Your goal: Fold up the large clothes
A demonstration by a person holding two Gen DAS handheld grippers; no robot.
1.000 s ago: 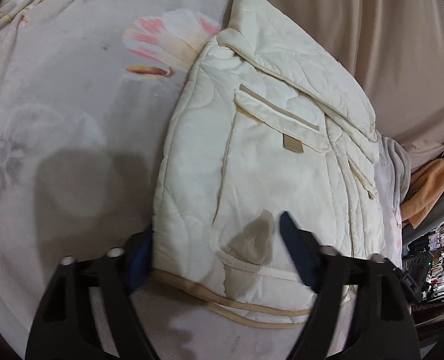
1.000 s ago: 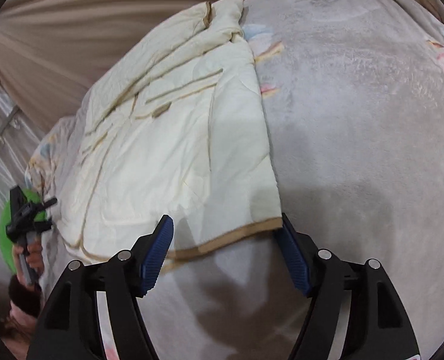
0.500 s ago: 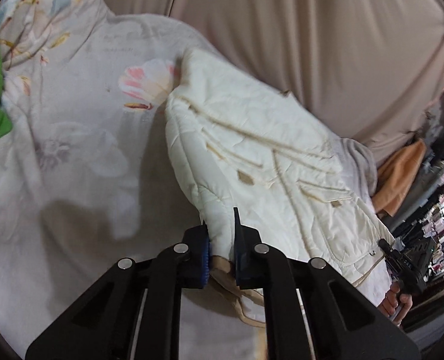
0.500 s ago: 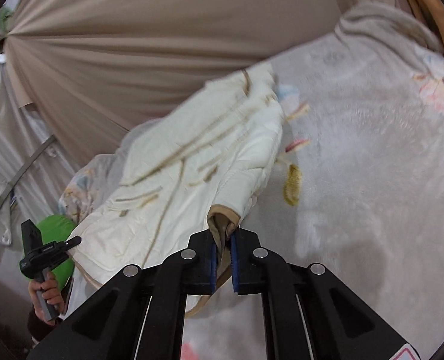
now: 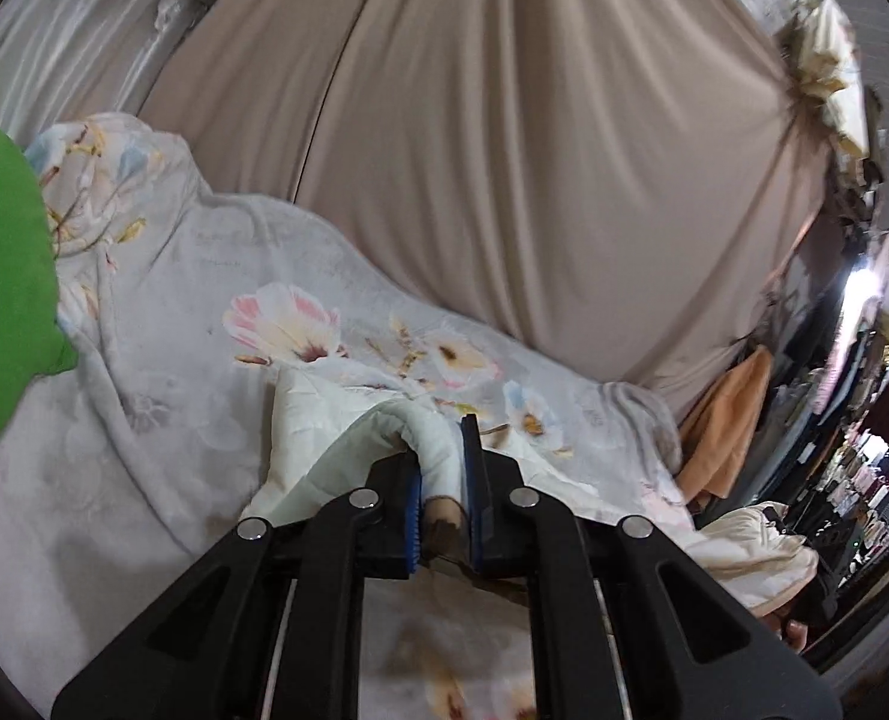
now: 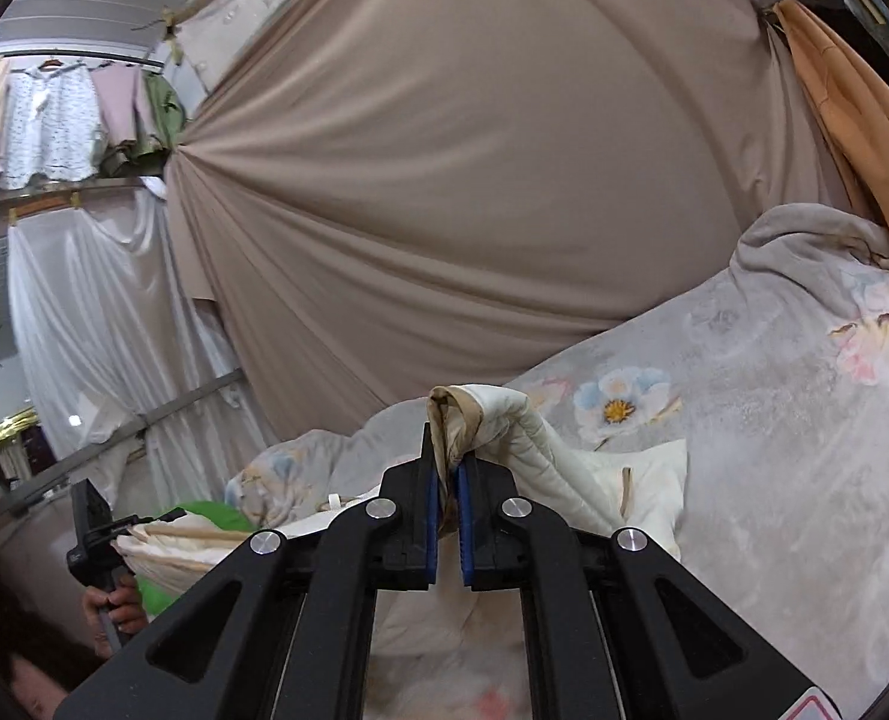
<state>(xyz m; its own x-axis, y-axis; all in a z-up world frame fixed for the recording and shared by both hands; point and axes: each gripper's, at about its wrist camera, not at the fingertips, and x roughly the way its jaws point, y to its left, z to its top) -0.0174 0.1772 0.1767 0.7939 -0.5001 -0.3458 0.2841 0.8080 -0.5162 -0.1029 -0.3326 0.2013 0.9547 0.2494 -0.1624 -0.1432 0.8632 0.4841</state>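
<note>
A cream quilted jacket [image 5: 324,450] with tan trim lies on the grey floral blanket [image 5: 162,420]. My left gripper [image 5: 441,480] is shut on one hem corner of the jacket and holds it lifted off the blanket. My right gripper [image 6: 447,468] is shut on the other tan-trimmed hem corner of the jacket [image 6: 564,468], also raised. The jacket drapes down from both grippers; its far part rests on the blanket [image 6: 774,420]. The other gripper and the hand that holds it show at the lower left of the right wrist view [image 6: 96,534].
A beige curtain [image 5: 534,180] hangs behind the bed. A green cushion [image 5: 0,288] sits at the left. An orange cloth [image 5: 726,420] hangs at the bed's right end. White drapes [image 6: 96,330] and hanging clothes [image 6: 54,120] are at the left.
Both grippers closed on the jacket's hem corners and rose, lifting the hem up and toward the far end. The cameras now look at the curtain more than at the bed.
</note>
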